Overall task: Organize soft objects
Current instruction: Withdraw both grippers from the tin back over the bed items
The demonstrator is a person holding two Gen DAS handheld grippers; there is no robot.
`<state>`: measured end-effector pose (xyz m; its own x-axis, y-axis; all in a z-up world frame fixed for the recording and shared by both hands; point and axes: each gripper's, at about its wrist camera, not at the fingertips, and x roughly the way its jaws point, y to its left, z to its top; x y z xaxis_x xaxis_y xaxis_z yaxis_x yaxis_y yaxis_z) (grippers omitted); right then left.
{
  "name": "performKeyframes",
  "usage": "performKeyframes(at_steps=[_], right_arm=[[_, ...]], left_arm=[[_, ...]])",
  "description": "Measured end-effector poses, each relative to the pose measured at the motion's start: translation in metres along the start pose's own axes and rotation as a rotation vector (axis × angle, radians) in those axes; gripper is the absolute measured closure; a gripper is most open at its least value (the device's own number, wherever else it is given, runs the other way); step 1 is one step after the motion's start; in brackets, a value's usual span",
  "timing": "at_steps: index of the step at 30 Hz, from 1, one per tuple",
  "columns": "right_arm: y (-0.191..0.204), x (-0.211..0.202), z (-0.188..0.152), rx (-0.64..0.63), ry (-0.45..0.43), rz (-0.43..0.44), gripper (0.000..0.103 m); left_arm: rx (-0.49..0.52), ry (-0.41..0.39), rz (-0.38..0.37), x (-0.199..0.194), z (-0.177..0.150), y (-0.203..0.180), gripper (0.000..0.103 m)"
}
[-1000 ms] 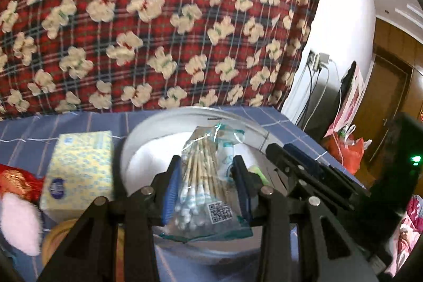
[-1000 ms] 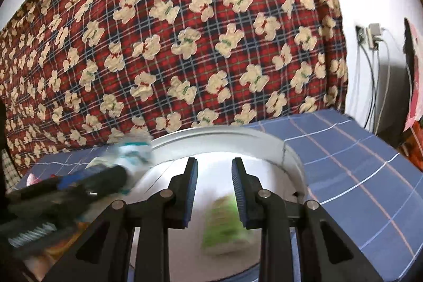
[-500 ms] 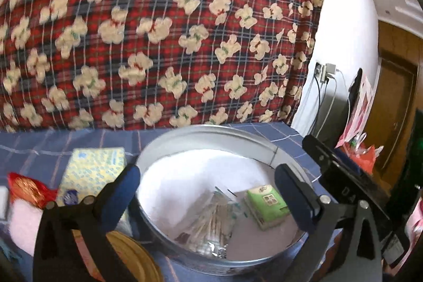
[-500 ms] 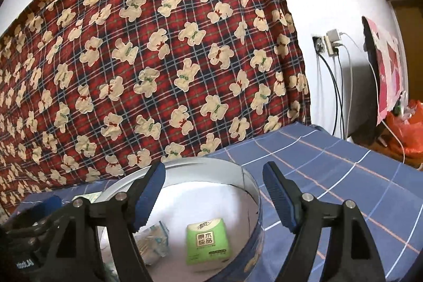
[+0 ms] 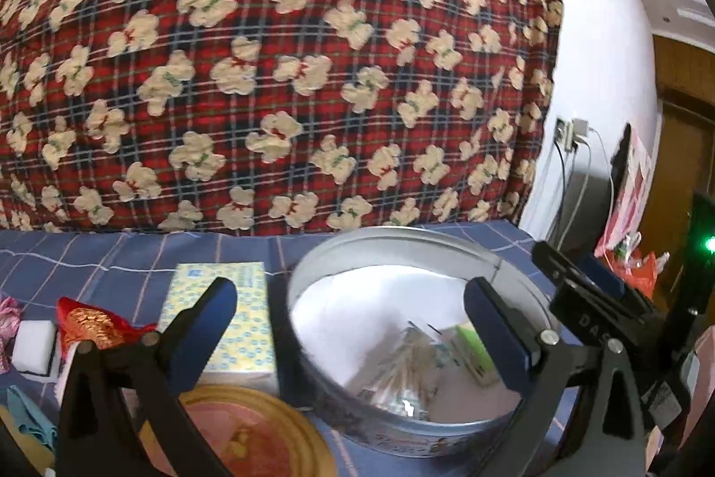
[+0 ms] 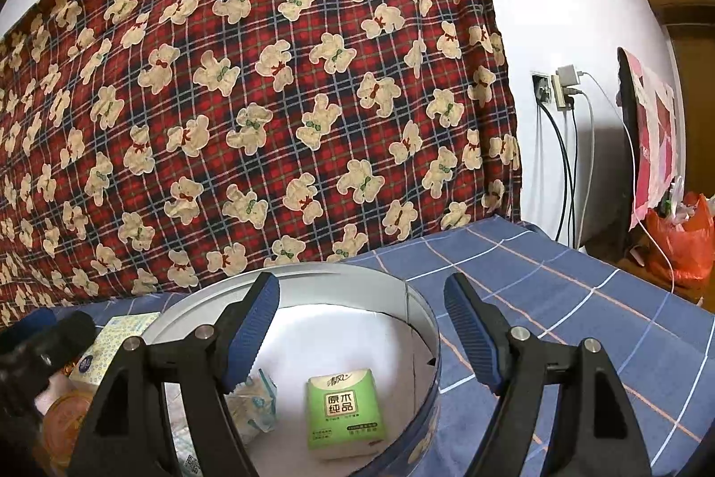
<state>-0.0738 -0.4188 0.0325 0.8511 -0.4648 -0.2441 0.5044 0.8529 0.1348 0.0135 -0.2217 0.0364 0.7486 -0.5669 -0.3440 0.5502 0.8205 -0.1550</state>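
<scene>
Red bear-print plaid blanket (image 6: 268, 97); blue checked cloth (image 6: 558, 298).

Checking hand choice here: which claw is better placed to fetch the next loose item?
Probably left: the open left claw faces the tissue box and sponge; the right claw faces the tin.

A red plaid blanket (image 6: 250, 110) printed with cream bears is draped across the background. Below it, a surface is covered by a blue checked cloth (image 6: 549, 298). At three o'clock, a white wall (image 6: 567, 7) is seen, where a socket (image 6: 543, 88) with chargers and hanging cables is mounted. A wooden door (image 5: 683, 164) is seen further right.
</scene>
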Motion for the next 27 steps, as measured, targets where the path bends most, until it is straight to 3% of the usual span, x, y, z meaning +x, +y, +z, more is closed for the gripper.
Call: performKeyframes(at_steps=[10,16,24,27], right_arm=[[-0.001,-0.002,0.000,0.006,-0.005,-0.001,0.025],[-0.003,-0.015,-0.001,0.028,-0.040,0.018,0.025],[0.029,-0.036,-0.009,0.017,-0.024,0.069,0.025],[0.047,-0.048,-0.017,0.043,0.003,0.132,0.024]], left_arm=[[-0.067,0.004,0.073,-0.011,0.002,0.046,0.000],[-0.126,-0.020,0.152,-0.037,-0.002,0.096,0.000],[-0.227,0.000,0.232,-0.083,-0.025,0.156,0.000],[-0.244,-0.018,0.261,-0.100,-0.030,0.169,0.000]])
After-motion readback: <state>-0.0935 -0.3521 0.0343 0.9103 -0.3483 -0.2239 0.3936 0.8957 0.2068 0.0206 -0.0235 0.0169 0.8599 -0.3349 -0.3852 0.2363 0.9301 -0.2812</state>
